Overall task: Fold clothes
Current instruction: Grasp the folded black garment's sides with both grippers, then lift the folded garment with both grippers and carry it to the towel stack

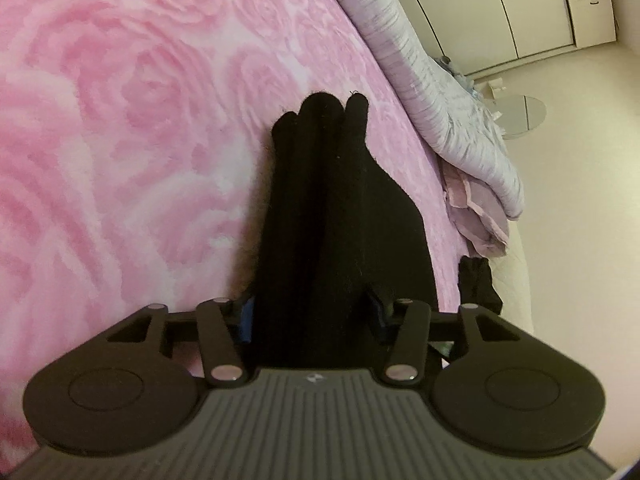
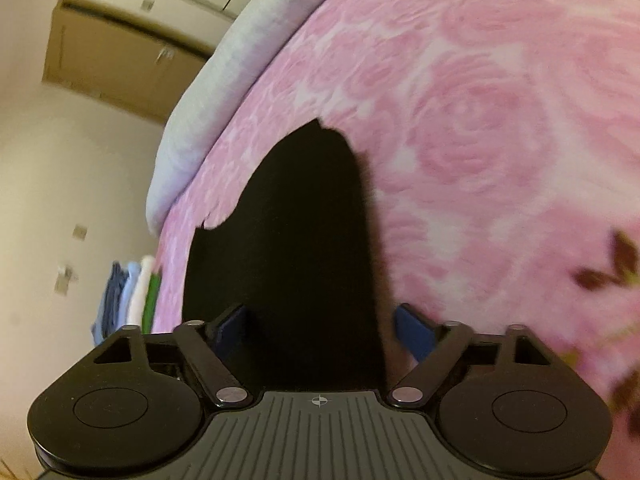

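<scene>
While the left gripper (image 1: 312,312) has its two blue-padded jaws set partly apart, a bunched length of black garment (image 1: 332,208) runs between them, filling the gap from side to side; whether the pads actually press on the cloth cannot be told, since black fabric hides the contact. From those jaws the garment stretches forward in long ridged folds and ends in three rounded lobes lying on the pink rose-patterned blanket (image 1: 120,120). At the right gripper (image 2: 320,332) the jaws stand wide: the left pad sits against the edge of the black cloth (image 2: 300,240), while the right pad is clear of it with pink blanket showing between. That cloth lies flat on the blanket (image 2: 480,120), running ahead to a ragged, rounded end. Beyond the blanket's edge in the left view lies a rumpled pale grey-lilac quilt (image 1: 452,120), with white cupboard doors (image 1: 520,8) behind. Off the bed's side in the right view stands a small stack of folded clothes (image 2: 128,296) in blue, white and green
</scene>
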`<state>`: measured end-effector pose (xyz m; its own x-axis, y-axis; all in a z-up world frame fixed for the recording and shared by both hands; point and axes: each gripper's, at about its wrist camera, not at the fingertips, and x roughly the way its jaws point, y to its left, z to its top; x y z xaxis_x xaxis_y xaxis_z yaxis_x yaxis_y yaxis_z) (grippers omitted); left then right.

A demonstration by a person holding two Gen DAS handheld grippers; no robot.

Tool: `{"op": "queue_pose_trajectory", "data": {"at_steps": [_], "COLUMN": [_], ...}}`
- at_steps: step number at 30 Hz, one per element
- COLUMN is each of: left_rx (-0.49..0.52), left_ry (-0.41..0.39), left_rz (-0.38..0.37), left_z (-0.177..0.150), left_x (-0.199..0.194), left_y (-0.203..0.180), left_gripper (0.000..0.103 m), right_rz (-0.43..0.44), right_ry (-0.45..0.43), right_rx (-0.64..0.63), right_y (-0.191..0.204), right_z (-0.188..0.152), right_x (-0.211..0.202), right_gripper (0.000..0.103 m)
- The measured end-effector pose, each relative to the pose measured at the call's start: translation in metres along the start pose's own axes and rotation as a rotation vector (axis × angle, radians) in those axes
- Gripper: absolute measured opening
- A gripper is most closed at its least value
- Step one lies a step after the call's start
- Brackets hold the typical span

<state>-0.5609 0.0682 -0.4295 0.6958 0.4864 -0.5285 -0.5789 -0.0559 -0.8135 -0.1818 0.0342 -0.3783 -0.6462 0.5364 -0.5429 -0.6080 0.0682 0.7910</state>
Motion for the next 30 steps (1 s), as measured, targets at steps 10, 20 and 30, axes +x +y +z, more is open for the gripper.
{"op": "queue_pose_trajectory", "data": {"at_steps": [10,20,30], "left_rx": [0.045,-0.013,-0.035], "left_ry": [0.089,0.077,-0.149], "left_rz": [-0.03,0.045,0.114], "left_z": [0.018,0.04,0.079], "left_x": [0.017,-0.035,-0.206], "left_y": [-0.004,-0.06,-0.162], "left_gripper": [0.031,0.028,0.028], "right_rz": [0.041,-0.001,0.176], "right_ry": [0.085,0.174,0.27], "right_rx": [-0.013,0.069,-0.015], "right_y": [0.001,0.059,0.222], "right_z": [0.013,0.036,0.068], "right_x": [0.028,0.017,0.005], "right_gripper": [0.048,0.043,0.043]}}
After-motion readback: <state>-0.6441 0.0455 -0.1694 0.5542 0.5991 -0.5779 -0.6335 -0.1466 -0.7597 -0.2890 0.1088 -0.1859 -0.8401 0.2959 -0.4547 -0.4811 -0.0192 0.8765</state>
